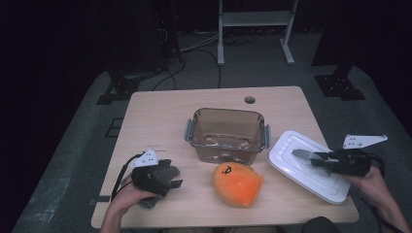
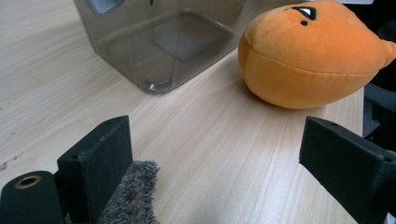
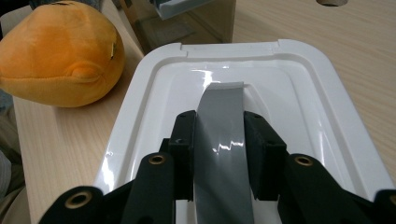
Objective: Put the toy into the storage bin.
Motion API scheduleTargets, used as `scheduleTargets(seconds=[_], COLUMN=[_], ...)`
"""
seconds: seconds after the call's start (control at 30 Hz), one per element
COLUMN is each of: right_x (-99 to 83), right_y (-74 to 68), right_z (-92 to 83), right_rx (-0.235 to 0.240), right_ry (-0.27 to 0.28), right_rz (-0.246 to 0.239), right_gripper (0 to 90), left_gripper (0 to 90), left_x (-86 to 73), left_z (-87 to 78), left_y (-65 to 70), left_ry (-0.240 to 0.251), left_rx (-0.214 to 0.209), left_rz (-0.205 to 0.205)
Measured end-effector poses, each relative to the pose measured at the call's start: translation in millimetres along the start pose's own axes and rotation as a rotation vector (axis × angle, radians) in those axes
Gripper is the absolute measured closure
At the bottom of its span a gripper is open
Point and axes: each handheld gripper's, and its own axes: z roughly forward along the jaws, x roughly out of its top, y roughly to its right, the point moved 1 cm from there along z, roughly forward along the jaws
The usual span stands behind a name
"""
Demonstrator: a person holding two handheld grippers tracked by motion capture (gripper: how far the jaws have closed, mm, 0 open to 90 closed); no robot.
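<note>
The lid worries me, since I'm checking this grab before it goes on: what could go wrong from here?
1. The right gripper pinches only the grey handle, so the lid may swing or slip when lifted.
2. The lid lies at the table edge and could slide off.
3. The plush sits close to the box and may get bumped.

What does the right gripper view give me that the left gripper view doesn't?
Right gripper view alone: the right gripper shut on the grey handle of the white lid lying on the table. Left gripper view alone: the left gripper with jaws wide apart, and a grey fuzzy cloth against one jaw. Both: the orange plush toy and part of the clear bin on the wooden table.
</note>
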Motion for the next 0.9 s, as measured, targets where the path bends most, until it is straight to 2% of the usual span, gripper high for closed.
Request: scheduleTargets(seconds=[0.9], right_x=[-18.1], right_y=[-5.1], right_z=[31.3], right_rx=[0.036], right_ry=[-0.028], right_rz=[0.012], right_gripper=[65.7], left_gripper=[8.8], left_x=[1.0], left_z=[-0.8], left_y=[1.2], left_ry=[-0.001], left_rx=[-0.003], left_rz=[0.007])
